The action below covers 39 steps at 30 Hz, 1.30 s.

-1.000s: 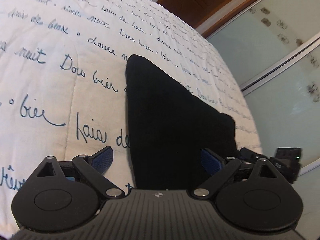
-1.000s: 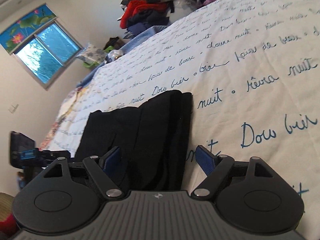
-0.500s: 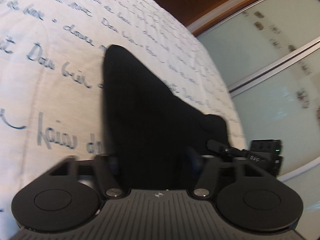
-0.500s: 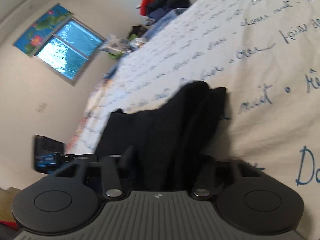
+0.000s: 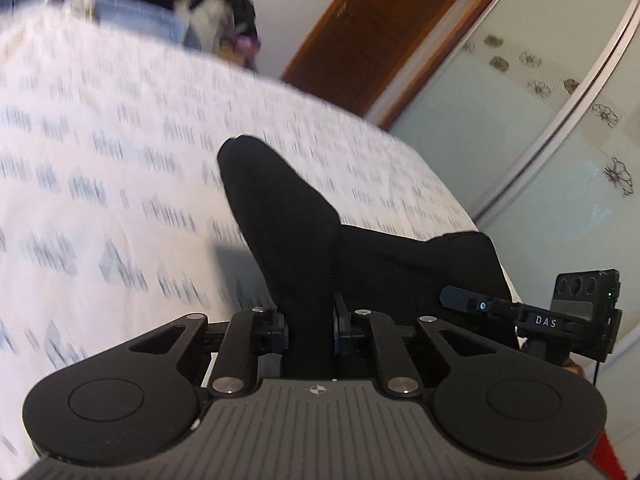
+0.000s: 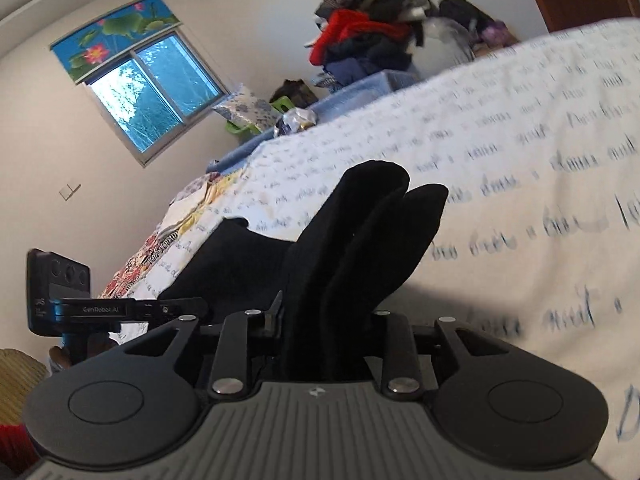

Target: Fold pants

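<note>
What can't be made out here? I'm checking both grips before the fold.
- Left claw, left wrist view: the pads' contact is hidden by the black pants bunched between them.
- Right claw, right wrist view: the right pad is buried in cloth.
- Bedspread lettering: blurred in the left view.
- The pants' far end: hidden behind their own raised fold.

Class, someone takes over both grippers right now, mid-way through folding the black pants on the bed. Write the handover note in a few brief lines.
Left gripper: jaws have just closed, pinching one near corner of the black pants.
Right gripper: jaws have just closed, clamped on the bunched fabric at the other near corner.
Pants: gripped near end raised off the white lettered bedspread, far end still resting on it.
Done: both corners grasped, lift begun.
Left: carry the held end over onto the far end, lay it flat, release.
</note>
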Each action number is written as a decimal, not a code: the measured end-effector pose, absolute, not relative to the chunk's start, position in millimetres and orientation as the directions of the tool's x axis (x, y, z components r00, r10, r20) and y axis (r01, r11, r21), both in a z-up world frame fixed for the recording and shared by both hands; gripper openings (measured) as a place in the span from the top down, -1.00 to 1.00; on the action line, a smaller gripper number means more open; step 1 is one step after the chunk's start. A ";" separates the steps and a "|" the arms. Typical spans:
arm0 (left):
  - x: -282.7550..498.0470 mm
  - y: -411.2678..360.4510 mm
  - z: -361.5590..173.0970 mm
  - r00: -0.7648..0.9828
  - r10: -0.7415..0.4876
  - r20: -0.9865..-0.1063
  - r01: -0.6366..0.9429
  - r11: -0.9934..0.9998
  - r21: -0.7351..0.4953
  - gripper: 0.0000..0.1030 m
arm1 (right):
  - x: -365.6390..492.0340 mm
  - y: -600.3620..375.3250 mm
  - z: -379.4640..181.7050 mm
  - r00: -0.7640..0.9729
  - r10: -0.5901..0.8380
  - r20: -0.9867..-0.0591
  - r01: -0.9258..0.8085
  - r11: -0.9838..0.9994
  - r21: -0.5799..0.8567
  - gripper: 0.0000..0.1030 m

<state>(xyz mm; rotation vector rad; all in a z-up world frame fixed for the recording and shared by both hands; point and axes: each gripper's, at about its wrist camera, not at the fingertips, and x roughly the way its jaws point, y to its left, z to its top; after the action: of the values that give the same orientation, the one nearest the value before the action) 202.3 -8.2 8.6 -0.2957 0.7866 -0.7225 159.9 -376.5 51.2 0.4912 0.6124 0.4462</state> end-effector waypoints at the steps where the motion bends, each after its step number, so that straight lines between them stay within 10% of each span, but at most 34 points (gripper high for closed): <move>1: 207.0 -6.4 14.9 0.503 -0.679 -0.534 0.482 0.734 -0.479 0.62 | 167.4 -374.6 53.5 0.737 0.529 -0.420 -0.250 0.792 0.558 0.44; 14: 277.6 -7.3 -3.1 0.567 -0.516 -0.642 0.395 0.855 -0.337 0.58 | 266.3 -330.4 29.2 0.751 0.396 -0.529 -0.148 0.881 0.449 0.31; 17: 280.3 -1.4 -16.0 0.560 -0.500 -0.661 0.365 0.865 -0.345 0.30 | 265.3 -330.9 19.8 0.737 0.336 -0.587 -0.096 0.911 0.401 -0.09; 26: 231.0 18.9 2.2 0.682 -0.363 -0.635 0.292 0.931 -0.219 -0.17 | 198.2 -325.9 52.9 0.837 0.011 -0.547 0.055 0.993 0.104 -0.20; 32: 203.1 -8.6 -4.0 0.670 -0.309 -0.675 0.317 0.941 -0.116 -0.28 | 165.7 -273.8 47.2 0.824 0.166 -0.541 -0.199 0.980 -0.003 -0.16; 39: 192.0 -10.5 -3.7 0.695 -0.214 -0.686 0.239 0.969 -0.059 -0.41 | 158.7 -268.2 45.1 0.840 0.080 -0.537 -0.087 0.996 0.012 -0.33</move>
<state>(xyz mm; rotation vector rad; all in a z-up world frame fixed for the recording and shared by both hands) 192.0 -10.5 -3.7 0.0355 0.7611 -0.2529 158.7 -268.2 45.1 -0.0129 0.5667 0.0885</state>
